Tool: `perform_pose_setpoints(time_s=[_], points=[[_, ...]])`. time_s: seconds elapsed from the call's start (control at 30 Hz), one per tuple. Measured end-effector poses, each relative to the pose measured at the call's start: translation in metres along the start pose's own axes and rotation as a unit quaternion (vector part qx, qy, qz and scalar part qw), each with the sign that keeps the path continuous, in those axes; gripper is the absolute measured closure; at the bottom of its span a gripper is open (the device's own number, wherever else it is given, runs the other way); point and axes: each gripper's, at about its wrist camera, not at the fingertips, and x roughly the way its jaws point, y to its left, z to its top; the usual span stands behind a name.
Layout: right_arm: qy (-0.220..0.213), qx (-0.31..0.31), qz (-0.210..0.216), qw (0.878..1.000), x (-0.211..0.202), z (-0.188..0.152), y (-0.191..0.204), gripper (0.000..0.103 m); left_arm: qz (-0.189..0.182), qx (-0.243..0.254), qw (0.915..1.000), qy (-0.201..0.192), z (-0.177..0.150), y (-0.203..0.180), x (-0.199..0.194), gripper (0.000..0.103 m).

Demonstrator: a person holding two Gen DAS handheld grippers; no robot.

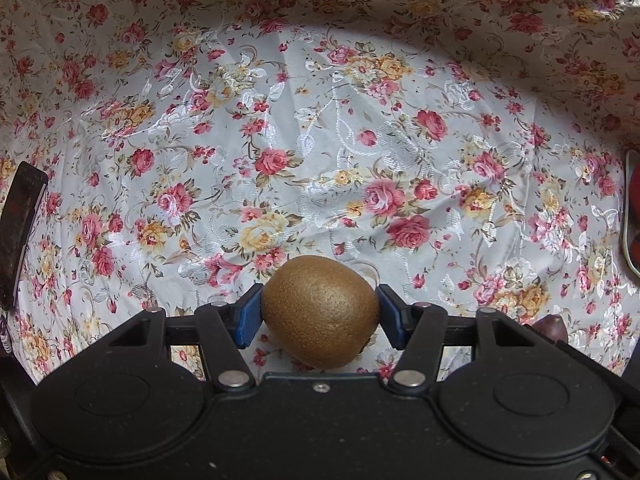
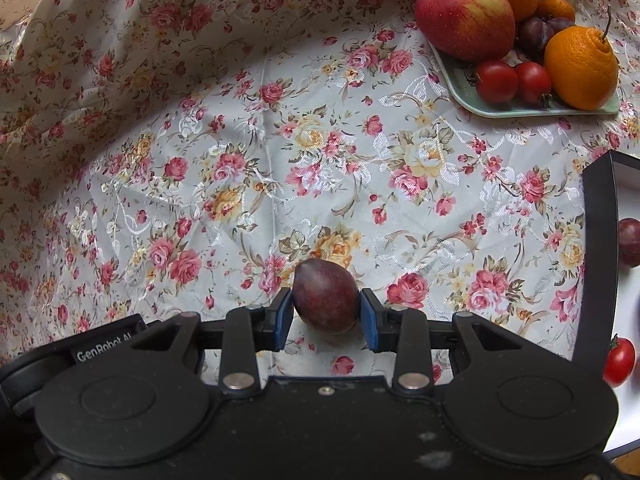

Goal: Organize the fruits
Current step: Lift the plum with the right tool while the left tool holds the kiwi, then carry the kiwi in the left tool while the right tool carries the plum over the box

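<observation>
Fruits are being sorted, and both views are showing one piece in each tool. In the left wrist view, a brown kiwi (image 1: 321,312) is sitting between the blue pads (image 1: 249,322) of the left gripper (image 1: 318,318), whose jaws are standing partly closed and pressing on the kiwi's two sides; the fruit is lying at about 6 o'clock in the picture, over the floral tablecloth (image 1: 320,140), and whether it is resting on the cloth or being held just clear of it cannot be told. At 3 o'clock, the rim of a pale green plate (image 1: 629,216) is just entering the frame, and at 9 o'clock a dark flat object (image 1: 22,232) is lying on the cloth. In the right wrist view, a dark purple plum (image 2: 326,295) is being gripped by the right gripper (image 2: 326,314), its jaws narrowed onto the fruit from both sides, again at 6 o'clock. At 1 o'clock the plate (image 2: 520,110) is holding an apple (image 2: 464,16), two large oranges (image 2: 582,68), a smaller orange, dark plums (image 2: 536,34) and two cherry tomatoes (image 2: 496,82), so much of the fruit is apparently waiting there. At 3 to 4 o'clock a dark-walled box (image 2: 596,240) with a white floor is already containing a red grape-like fruit (image 2: 630,240) and a cherry tomato (image 2: 619,362). Judging from this, the sorting is only partly done: a few pieces are appearing in the box, two are in hand, and the plate's load is remaining to be dealt with.
</observation>
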Motion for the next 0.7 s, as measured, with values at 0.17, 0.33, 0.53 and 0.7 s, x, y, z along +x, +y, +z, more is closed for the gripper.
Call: perform_pose_setpoints(time_s=[0.17,0.33,0.53,0.7], points=[[-0.003,0.006,-0.002,1.0,-0.01,-0.008,-0.011,0.066,-0.001,0.011,0.9999,-0.007,-0.01,-0.009,-0.017,0.04],[-0.009,0.003,-0.001,1.0,-0.024,-0.021,-0.021,0.066,-0.001,0.017,0.9998,-0.014,-0.023,-0.015,-0.029,0.04],[-0.02,0.018,0.0,1.0,-0.044,-0.035,-0.04,0.066,-0.011,0.04,0.9988,-0.025,-0.045,-0.031,-0.047,0.04],[-0.029,0.039,0.004,0.999,-0.061,-0.045,-0.057,0.066,-0.023,0.064,0.9973,-0.03,-0.066,-0.046,-0.058,0.04]])
